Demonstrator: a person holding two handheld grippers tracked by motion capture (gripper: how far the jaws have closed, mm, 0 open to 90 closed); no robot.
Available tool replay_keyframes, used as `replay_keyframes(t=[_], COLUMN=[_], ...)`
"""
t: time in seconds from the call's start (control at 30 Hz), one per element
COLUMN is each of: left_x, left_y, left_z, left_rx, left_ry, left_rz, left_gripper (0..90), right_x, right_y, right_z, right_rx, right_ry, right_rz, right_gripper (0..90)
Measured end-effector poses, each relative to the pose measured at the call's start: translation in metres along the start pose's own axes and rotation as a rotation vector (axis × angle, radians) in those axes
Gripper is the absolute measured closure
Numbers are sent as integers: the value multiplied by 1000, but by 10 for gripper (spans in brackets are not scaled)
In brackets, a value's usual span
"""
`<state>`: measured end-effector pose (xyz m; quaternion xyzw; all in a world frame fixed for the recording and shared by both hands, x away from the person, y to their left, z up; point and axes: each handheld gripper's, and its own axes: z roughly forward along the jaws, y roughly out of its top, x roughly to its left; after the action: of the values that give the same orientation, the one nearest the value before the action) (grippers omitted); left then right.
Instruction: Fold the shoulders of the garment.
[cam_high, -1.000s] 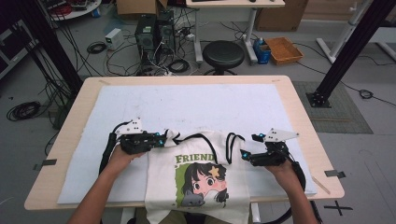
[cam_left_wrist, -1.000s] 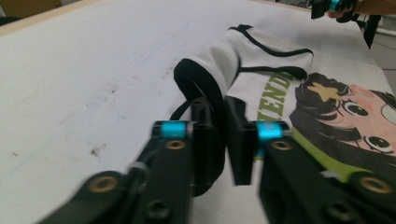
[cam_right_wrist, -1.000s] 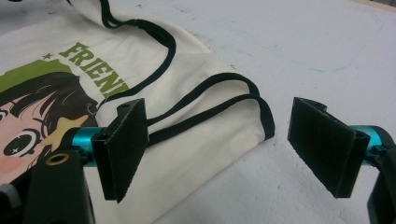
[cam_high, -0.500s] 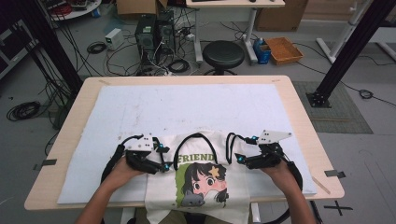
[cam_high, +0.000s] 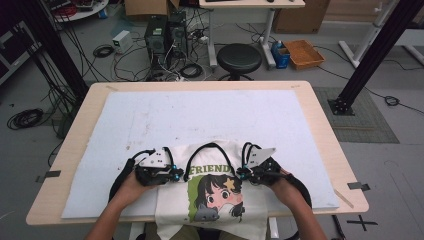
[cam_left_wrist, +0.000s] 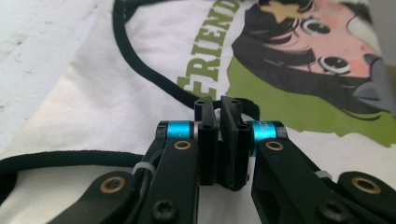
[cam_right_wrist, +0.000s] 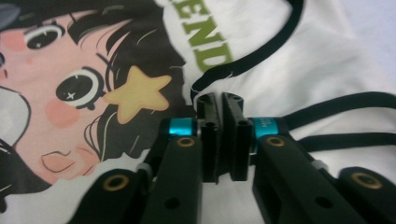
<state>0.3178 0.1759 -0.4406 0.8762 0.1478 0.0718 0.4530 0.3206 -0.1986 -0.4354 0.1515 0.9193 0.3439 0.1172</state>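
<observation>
A white T-shirt (cam_high: 220, 200) with black trim, green "FRIEND" lettering and a cartoon girl lies at the table's near edge, its lower part hanging over. My left gripper (cam_high: 179, 174) sits at the left of the black neckline. Its jaws have just been closing and stand together (cam_left_wrist: 218, 105) on the shirt (cam_left_wrist: 116, 93), with the collar trim at their tips. My right gripper (cam_high: 240, 173) is at the right of the neckline. It has also just closed (cam_right_wrist: 218, 100) and pinches the shirt (cam_right_wrist: 303, 70) where the trim ends at its tips.
A white mat (cam_high: 200, 115) covers most of the wooden table (cam_high: 320, 115). Beyond the far edge stand a black stool (cam_high: 239, 56), computer towers (cam_high: 160, 35) with cables, and an orange box (cam_high: 304, 52) on the floor. A black frame post (cam_high: 365, 55) rises at right.
Both hands have moved inward to the shirt's neckline. Both pairs of jaws, open earlier, now stand together on the fabric.
</observation>
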Motion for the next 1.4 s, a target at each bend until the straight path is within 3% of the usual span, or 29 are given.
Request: replay_keyframes(t=[0.13, 0.27, 0.37, 0.5, 0.6, 0.8, 0.97, 1.07, 1.1, 1.13, 1.2, 1.27, 1.4], left_x=[4, 5, 7, 7, 9, 10, 8, 10, 11, 13, 17, 22, 25], left_y=[-3, -4, -4, -6, -8, -9, -9, -8, -8, -8, -9, -10, -10], left_z=[-15, -25, -29, -32, -34, -38, -35, -36, -38, -40, -43, -44, -45], left_rx=[-79, -124, -124, -131, -116, -165, -143, -166, -184, -200, -235, -269, -287], left_ry=[-5, -23, -48, -92, -109, -167, -215, -200, -180, -155, -75, -12, 75], left_rz=[-32, -45, -62, -63, -56, -66, -63, -92, -110, -124, -157, -182, -195], left_gripper=[850, 850, 850, 850, 850, 840, 840, 696, 588, 588, 480, 457, 444], right_x=[-6, -11, -11, -8, -8, -11, -13, -14, -15, -17, -21, -24, -23], right_y=[-4, -12, -18, -18, -19, -23, -26, -27, -27, -27, -24, -20, -6], right_z=[-20, -38, -43, -43, -42, -46, -53, -51, -50, -51, -52, -46, -18], right_rx=[-61, -62, -42, -9, -5, -30, -36, -44, -59, -80, -126, -141, -87], right_ry=[-6, 6, 57, 148, 189, 227, 228, 261, 257, 231, 111, -45, -172], right_rz=[21, 42, 47, 42, 47, 86, 94, 129, 149, 154, 186, 218, 182], right_gripper=[885, 886, 885, 885, 885, 863, 863, 685, 668, 652, 637, 645, 686])
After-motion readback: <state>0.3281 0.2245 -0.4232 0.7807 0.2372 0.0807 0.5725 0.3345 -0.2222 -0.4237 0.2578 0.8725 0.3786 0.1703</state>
